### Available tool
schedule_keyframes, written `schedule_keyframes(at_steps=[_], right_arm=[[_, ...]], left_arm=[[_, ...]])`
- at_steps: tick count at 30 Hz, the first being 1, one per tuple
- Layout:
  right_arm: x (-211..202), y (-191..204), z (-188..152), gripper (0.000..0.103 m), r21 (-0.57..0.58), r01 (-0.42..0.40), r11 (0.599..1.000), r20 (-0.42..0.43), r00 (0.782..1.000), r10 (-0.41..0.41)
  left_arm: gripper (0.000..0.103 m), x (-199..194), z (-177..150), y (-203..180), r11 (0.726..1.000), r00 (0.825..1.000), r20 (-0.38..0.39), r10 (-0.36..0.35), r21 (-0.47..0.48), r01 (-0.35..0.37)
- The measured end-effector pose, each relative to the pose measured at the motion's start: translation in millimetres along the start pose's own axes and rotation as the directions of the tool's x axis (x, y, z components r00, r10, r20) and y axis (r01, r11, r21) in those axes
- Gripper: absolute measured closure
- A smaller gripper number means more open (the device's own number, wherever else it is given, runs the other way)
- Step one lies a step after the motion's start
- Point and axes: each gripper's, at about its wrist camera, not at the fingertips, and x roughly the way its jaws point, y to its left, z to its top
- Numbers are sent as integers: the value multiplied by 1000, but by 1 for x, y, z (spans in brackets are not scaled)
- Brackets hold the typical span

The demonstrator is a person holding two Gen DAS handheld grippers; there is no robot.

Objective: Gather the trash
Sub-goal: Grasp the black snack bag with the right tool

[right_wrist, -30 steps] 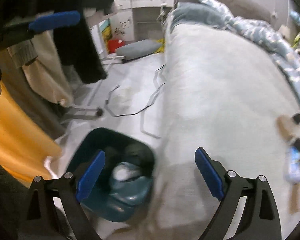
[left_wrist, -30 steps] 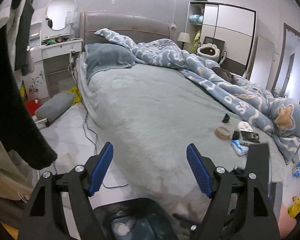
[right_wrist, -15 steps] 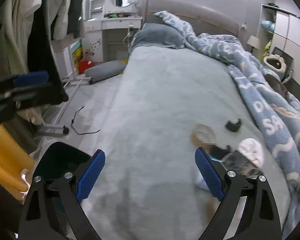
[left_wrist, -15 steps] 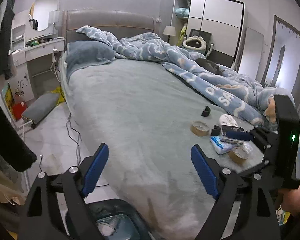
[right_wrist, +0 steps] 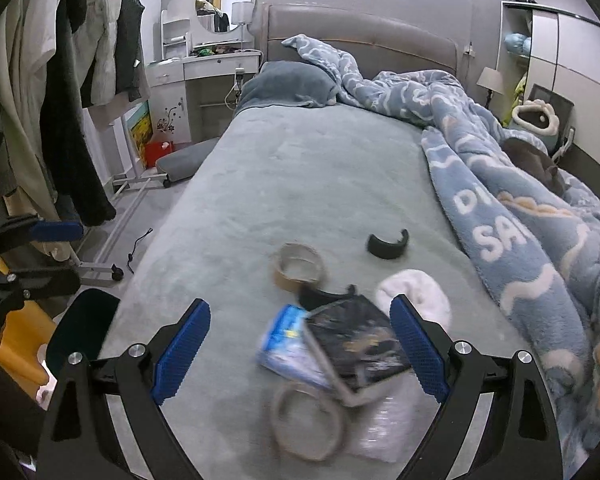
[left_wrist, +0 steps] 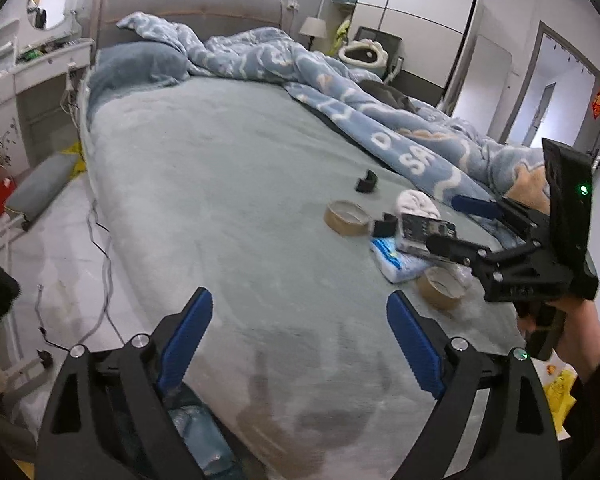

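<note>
Grippers both spread wide, nothing between the pads. Left gripper (left_wrist: 298, 344): jaws have just been opening; it hangs over the near corner of the bed (left_wrist: 228, 184), by the left edge. Trash bin (left_wrist: 196, 436) sits on the floor directly below that corner, partly hidden behind the left finger; dark rim also seen at the bed edge in the right wrist view (right_wrist: 82, 332).

Right gripper (right_wrist: 300, 348) is over the trash pile near the foot of the bed. Between its fingers but untouched: blue-and-white packet (right_wrist: 288, 344), dark booklet (right_wrist: 356, 338), tape roll (right_wrist: 308, 420) nearest, clear plastic wrap (right_wrist: 384, 428) beside it. Just beyond: second tape roll (right_wrist: 298, 266), white cloth ball (right_wrist: 416, 294), black curved strap (right_wrist: 388, 244).

Middle and head of the mattress bare. Blue blanket (right_wrist: 512, 208) heaped along the right side. Floor strip left of the bed holds a cable (left_wrist: 100, 248) and a grey cushion (left_wrist: 40, 188).
</note>
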Motion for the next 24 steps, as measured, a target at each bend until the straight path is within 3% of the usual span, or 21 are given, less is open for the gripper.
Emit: schedule_keyframes(at_steps=[12,15,24], right_arm=[[13,-31,-15,11,-24,-105,994,-41,994,104],[18,-33,-17,27,-45,-125,991,-54,991,123],[32,-42,-14,28,-69,-174,982,-70,983,169]], left_arm=[[12,30,-7,-40,997,996,-60,-62,37,64],[12,36,-8,-49,995,995,-69,-76,55,79],[12,50,-16,-78,979,984,-95,-152,122,163]])
